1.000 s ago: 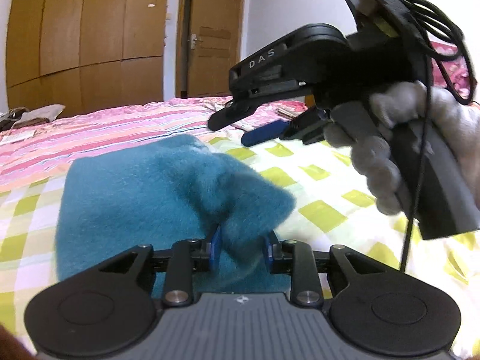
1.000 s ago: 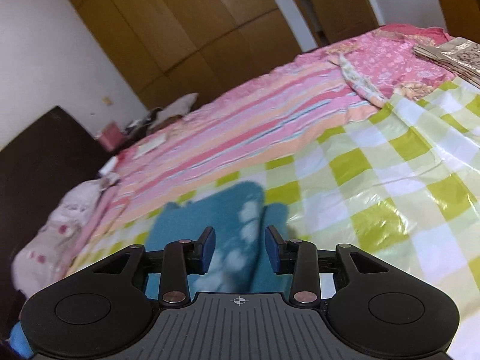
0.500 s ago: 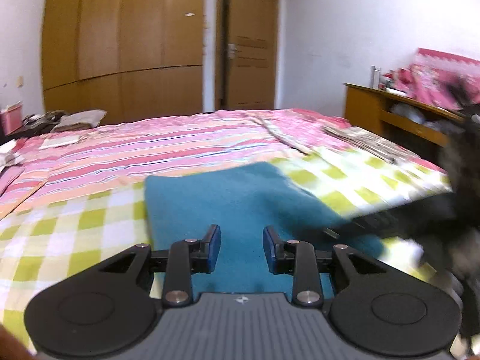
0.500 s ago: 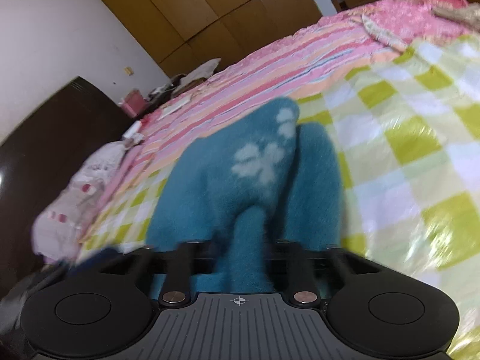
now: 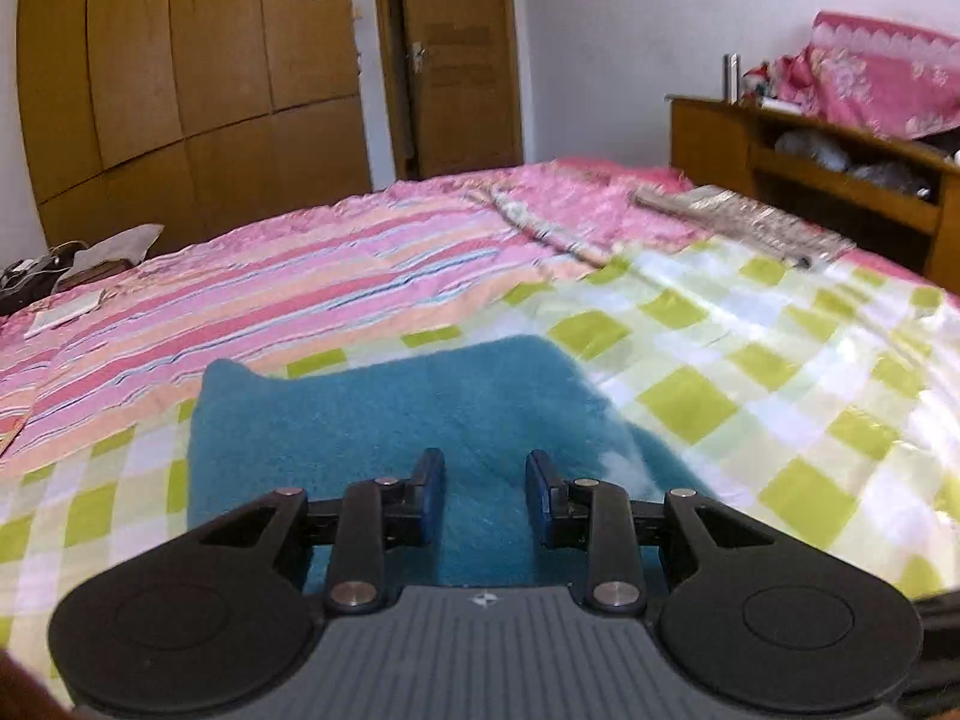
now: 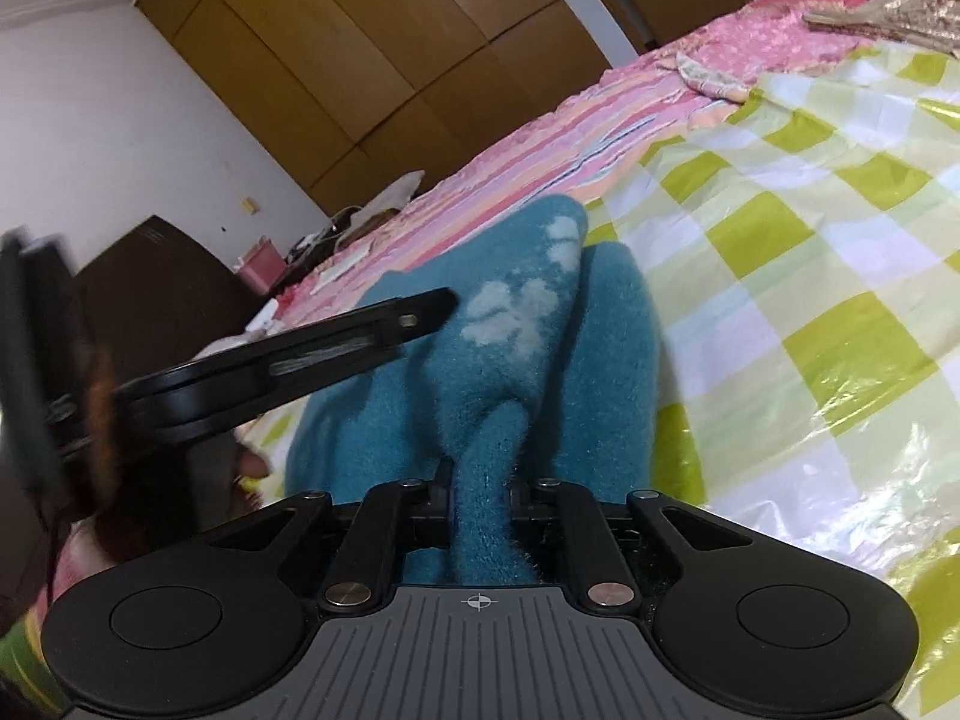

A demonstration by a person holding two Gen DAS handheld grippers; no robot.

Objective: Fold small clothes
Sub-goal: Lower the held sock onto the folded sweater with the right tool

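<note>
Bed [image 5: 780, 360]; teal garment [image 6: 540, 372] apparently gripped.

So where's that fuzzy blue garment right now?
The teal garment lies on the green checked sheet, just ahead of the open left gripper; in the right wrist view, the right gripper pinches a fold.

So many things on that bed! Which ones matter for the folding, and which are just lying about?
Part of the job:
- teal fuzzy garment
- right hand-held gripper, pinching it
- left hand-held gripper, open above it

Just lying about:
- checked sheet
- pink striped bedspread
- patterned folded cloth
- wooden shelf
</note>
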